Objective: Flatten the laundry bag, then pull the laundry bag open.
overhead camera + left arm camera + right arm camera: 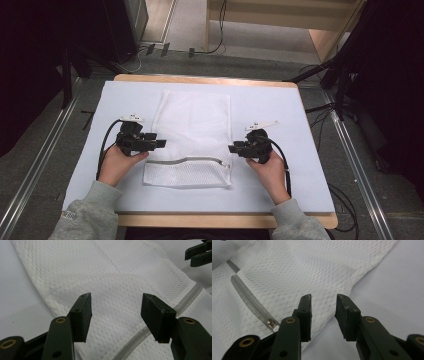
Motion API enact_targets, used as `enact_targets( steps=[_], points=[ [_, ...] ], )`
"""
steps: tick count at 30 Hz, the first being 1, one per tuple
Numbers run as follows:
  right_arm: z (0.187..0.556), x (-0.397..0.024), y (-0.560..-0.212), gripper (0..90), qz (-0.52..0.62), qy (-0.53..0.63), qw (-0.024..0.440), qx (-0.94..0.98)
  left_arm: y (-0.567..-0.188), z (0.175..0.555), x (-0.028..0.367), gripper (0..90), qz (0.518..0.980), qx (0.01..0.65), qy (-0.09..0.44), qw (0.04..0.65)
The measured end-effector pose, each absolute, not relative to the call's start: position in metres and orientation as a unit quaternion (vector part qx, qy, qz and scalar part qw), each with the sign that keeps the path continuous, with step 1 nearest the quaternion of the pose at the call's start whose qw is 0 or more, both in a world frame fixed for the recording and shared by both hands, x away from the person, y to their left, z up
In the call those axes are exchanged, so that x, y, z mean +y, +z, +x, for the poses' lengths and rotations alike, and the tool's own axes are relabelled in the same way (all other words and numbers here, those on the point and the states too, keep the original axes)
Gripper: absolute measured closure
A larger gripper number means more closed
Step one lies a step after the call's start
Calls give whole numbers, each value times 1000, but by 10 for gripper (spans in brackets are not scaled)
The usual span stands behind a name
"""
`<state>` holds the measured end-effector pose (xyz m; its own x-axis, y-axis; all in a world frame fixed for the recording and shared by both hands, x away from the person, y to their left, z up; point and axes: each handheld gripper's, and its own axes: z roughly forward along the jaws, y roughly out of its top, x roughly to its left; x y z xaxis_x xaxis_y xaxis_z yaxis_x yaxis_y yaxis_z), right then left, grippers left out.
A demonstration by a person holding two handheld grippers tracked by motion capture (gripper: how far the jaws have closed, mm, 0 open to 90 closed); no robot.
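Your left gripper (pixel 161 144) and right gripper (pixel 233 148), both spread and empty, flank the mesh bag (pixel 192 125), whose zipper (pixel 190 161) runs crosswise between them.

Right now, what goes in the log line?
left tool: open | right tool: open | mesh laundry bag: flat, unheld | zipper: closed

No text can be read; a small mark on the grey sleeve (pixel 67 215) is perhaps print, too blurred.

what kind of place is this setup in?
Probably a lab or data-collection workspace: a covered table with a white mesh bag laid out, metal floor rails, loose cables, and dark equipment stands around it.
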<state>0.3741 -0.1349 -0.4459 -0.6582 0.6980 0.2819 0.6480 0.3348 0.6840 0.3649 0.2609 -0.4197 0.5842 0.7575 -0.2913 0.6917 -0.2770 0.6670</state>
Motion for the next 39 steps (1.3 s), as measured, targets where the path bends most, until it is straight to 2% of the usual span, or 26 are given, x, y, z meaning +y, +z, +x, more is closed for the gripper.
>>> enact_targets(
  steps=[15,21,26,39],
  points=[
    [360,-141,-445,623,410,410,28,814,-414,360,239,414,809,431,30,398],
    [355,-144,-446,544,412,410,25,814,-413,359,233,389,810,422,27,406],
    [352,-146,-446,491,409,413,24,813,-410,357,225,484,817,402,25,413],
    [348,-148,-448,486,415,409,26,813,-400,352,204,714,824,377,9,423]
  ],
)
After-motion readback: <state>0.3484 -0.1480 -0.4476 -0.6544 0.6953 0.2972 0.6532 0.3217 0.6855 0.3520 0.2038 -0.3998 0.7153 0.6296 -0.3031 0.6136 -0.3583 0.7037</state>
